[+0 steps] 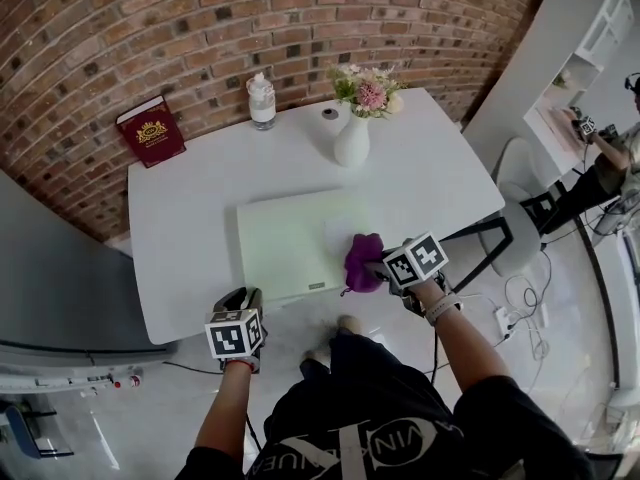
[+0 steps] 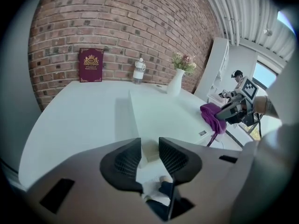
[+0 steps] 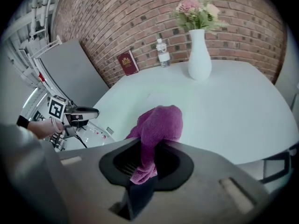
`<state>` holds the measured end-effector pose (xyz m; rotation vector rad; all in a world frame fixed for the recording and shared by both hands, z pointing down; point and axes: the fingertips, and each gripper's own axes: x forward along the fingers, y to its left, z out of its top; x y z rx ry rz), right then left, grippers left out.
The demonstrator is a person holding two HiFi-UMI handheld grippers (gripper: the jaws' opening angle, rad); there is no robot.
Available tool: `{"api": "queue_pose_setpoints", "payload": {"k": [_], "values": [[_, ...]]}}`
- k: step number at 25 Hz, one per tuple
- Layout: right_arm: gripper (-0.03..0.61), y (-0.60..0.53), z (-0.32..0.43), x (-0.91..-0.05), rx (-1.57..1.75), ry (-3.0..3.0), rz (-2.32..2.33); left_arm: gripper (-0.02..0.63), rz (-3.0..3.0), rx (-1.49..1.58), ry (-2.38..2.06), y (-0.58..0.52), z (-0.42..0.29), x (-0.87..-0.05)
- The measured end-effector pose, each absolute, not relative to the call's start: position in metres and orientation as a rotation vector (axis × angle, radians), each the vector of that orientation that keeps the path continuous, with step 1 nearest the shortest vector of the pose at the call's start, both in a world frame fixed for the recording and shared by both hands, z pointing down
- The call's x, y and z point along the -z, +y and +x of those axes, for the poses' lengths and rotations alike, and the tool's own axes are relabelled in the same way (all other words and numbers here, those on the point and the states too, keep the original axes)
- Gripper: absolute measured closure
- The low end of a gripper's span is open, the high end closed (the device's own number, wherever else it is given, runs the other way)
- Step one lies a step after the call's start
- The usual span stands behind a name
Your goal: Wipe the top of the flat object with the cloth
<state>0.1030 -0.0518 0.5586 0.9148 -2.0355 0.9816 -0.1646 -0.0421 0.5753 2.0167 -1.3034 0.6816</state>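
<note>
A flat pale-green slab (image 1: 290, 243) lies in the middle of the white table (image 1: 190, 218); the left gripper view also shows this slab (image 2: 163, 111). My right gripper (image 1: 378, 265) is shut on a purple cloth (image 1: 362, 261), which rests bunched at the slab's front right corner. In the right gripper view the cloth (image 3: 161, 125) runs up out of the jaws of the right gripper (image 3: 150, 160). My left gripper (image 1: 243, 300) sits at the table's front edge, left of the slab's near corner. The left gripper (image 2: 149, 153) has a narrow gap between its jaws and holds nothing.
A dark red book (image 1: 151, 131) leans at the back left by the brick wall. A clear bottle (image 1: 262, 101) and a white vase of flowers (image 1: 352, 133) stand at the back. A chair (image 1: 520, 218) is off the table's right side, and cables lie on the floor.
</note>
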Motion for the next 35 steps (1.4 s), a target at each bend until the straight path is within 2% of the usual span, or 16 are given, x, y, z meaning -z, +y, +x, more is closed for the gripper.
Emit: {"api": "queue_pose_setpoints", "payload": {"k": [6,8,10,16,20,25,29,35], "values": [[0.518,-0.048,0.144,-0.559,-1.045,-2.025,0.952,0.499,1.982,-0.718,-1.328,-0.041,-0.167,-0.571],[0.519,-0.049,0.160,-0.557,-1.031,-2.009,0.957,0.528,1.989,-0.777,-1.421,-0.049,-0.173,-0.557],[0.519,-0.054,0.178,-0.555,-0.996,-1.997,0.969,0.529,2.065,-0.829,-1.525,-0.062,-0.170,-0.534],[0.519,-0.110,0.213,-0.546,-0.927,-2.068,1.043,0.568,2.355,-0.918,-1.335,-0.074,-0.063,-0.507],[0.519,-0.167,0.212,-0.540,-0.891,-2.168,1.087,0.575,2.361,-1.067,-1.159,-0.067,-0.003,-0.534],[0.519,-0.225,0.201,-0.561,-0.931,-2.219,1.071,0.576,2.268,-1.204,-1.150,-0.068,0.013,-0.555],[0.518,-0.241,0.184,-0.581,-1.020,-2.270,0.969,0.578,2.140,-1.105,-1.176,-0.066,0.009,-0.564],[0.520,-0.218,0.161,-0.585,-0.956,-2.372,0.667,0.580,2.042,-1.037,-1.206,-0.070,0.006,-0.571]]}}
